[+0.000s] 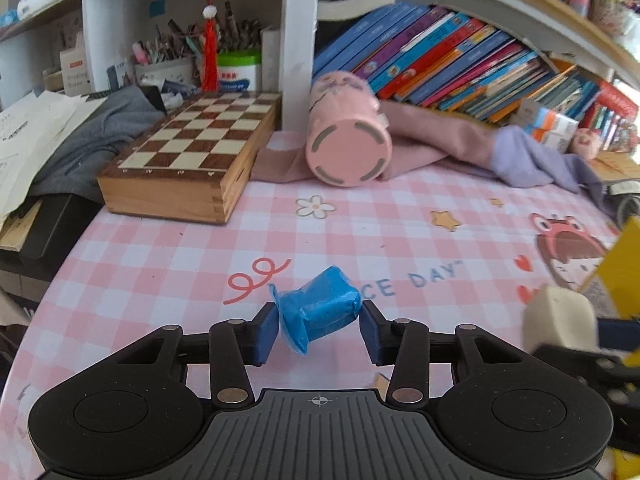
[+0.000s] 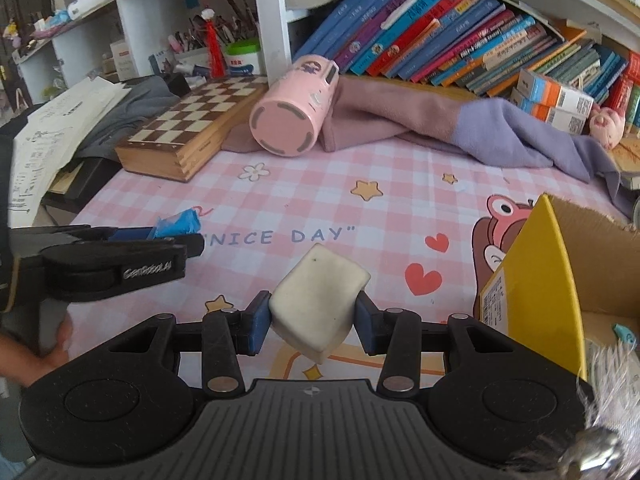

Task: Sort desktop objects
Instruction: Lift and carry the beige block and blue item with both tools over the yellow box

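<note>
**Both claws closed on small desk items**

Low in the left wrist frame, the left gripper (image 1: 320,330) has its pads against a blue wrapped packet (image 1: 318,307) on the pink checked tablecloth (image 1: 400,232). The right gripper (image 2: 312,322) is clamped on a cream eraser (image 2: 318,304). A yellow cardboard box (image 2: 560,276) is cut off at the right edge. Farther up lie a tipped pink cup (image 2: 294,110), a wooden chessboard (image 1: 192,148) and a purple cloth (image 2: 500,136).
</note>
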{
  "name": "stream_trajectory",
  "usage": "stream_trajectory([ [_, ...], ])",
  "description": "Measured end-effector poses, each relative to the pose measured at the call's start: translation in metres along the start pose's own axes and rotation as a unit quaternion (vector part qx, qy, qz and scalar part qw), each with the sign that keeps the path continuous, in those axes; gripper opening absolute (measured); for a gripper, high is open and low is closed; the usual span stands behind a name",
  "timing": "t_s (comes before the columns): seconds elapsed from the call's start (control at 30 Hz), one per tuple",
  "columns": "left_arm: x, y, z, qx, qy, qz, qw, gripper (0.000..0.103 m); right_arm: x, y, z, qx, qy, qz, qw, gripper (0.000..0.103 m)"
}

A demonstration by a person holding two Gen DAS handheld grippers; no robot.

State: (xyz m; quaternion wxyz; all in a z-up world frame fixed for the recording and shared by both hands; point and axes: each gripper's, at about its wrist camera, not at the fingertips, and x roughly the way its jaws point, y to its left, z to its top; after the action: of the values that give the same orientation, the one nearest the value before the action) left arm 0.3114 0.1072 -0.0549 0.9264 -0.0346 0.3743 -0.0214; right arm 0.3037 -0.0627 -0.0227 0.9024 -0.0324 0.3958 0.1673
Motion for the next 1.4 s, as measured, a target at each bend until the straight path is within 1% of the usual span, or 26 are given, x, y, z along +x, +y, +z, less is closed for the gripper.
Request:
stream_trajectory([
  [0.17,-0.035,-0.002,-0.01,0.0,-0.002,-0.017,0.9999,0.043,-0.017,0.004,-0.004,-0.011,-0.012,0.006,1.0,0.041],
  [0.37,-0.083,0.006,-0.021,-0.032,-0.008,-0.04,0.9986,0.043,-0.043,0.01,-0.011,-0.022,-0.029,0.014,0.999,0.041],
  [0.6,-0.135,0.009,-0.036,-0.054,-0.03,-0.067,0.9958,0.043,-0.08,0.021,-0.025,-0.023,-0.046,0.029,0.998,0.041],
  [0.87,-0.174,0.001,-0.07,-0.056,-0.031,-0.087,0.9942,0.043,-0.116,0.036,-0.059,-0.021,-0.047,0.023,0.998,0.041],
  [1.03,-0.202,0.002,-0.088,-0.055,-0.045,-0.086,0.9938,0.043,-0.143,0.043,-0.083,-0.013,-0.056,0.021,0.998,0.041],
  [1.17,-0.223,0.001,-0.104,-0.054,-0.053,-0.092,0.9929,0.043,-0.164,0.049,-0.102,-0.008,-0.061,0.013,0.998,0.041],
  [1.3,-0.237,-0.003,-0.117,-0.051,-0.055,-0.102,0.992,0.043,-0.181,0.053,-0.12,-0.005,-0.061,0.007,0.998,0.041],
  [1.4,-0.243,-0.009,-0.126,-0.037,-0.055,-0.105,0.9923,0.043,-0.192,0.054,-0.133,-0.002,-0.058,0.0,0.998,0.04],
])
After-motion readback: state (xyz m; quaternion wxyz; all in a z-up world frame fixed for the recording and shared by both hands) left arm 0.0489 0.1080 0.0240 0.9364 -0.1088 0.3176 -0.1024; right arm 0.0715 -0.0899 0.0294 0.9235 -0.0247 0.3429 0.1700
